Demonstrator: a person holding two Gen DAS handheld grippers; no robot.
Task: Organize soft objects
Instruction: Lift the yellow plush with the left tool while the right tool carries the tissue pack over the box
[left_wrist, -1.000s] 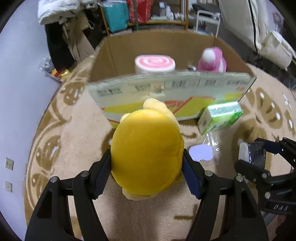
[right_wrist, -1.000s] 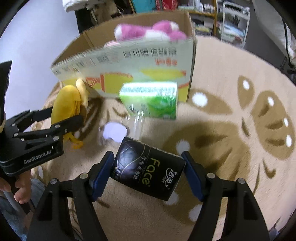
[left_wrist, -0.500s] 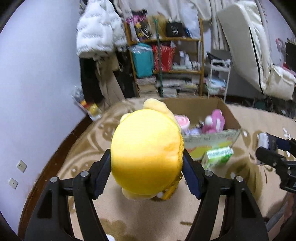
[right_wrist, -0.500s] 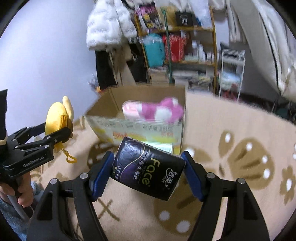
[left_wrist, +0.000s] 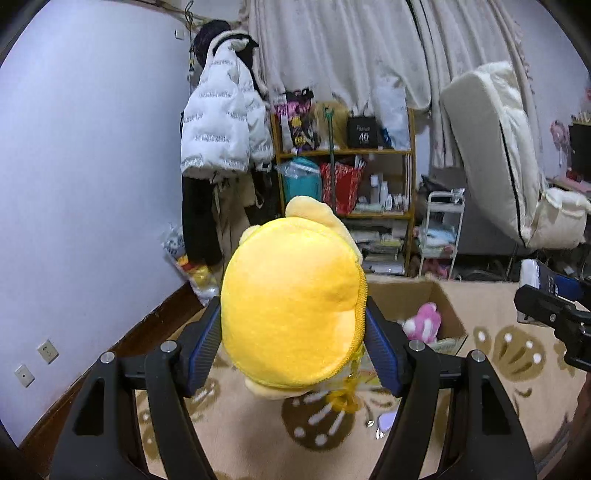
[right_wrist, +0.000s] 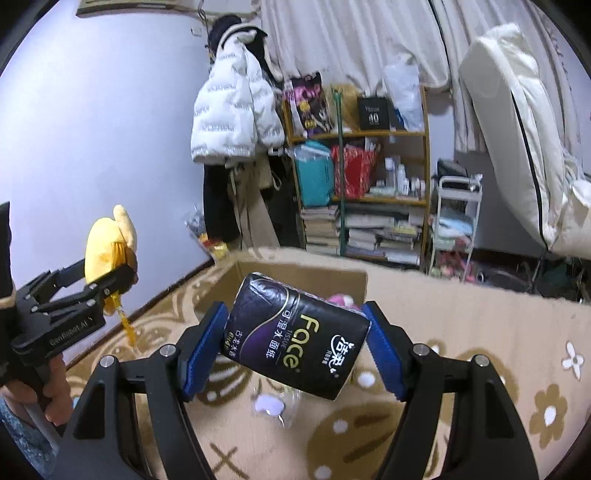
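The left gripper (left_wrist: 293, 332) is clamped on a yellow plush (left_wrist: 291, 314), its blue pads pressed into both sides of the toy, which hangs clear of the rug (left_wrist: 517, 354). The right gripper (right_wrist: 297, 338) is closed on a black tissue pack (right_wrist: 295, 332), held tilted between its pads, also off the floor. Both are carried above and short of the cardboard box (right_wrist: 295, 275), which stands open on the rug ahead of them.

Done so far, judging from how things lie: a pink plush (left_wrist: 423, 323) already sits inside the box, so at least one soft thing is stored; what else the box holds cannot be made out here, since the held items hide much of its inside.

In hand: two more items lifted and on their way, neither yet over the opening.

Left to do, as I judge it: bring the plush and the pack over the rim, lower them in and let go. A small pale scrap with clear wrapping (right_wrist: 269, 406) lies on the rug below the pack; whether it counts as part of the job I cannot tell. The task looks past its middle but not near finished
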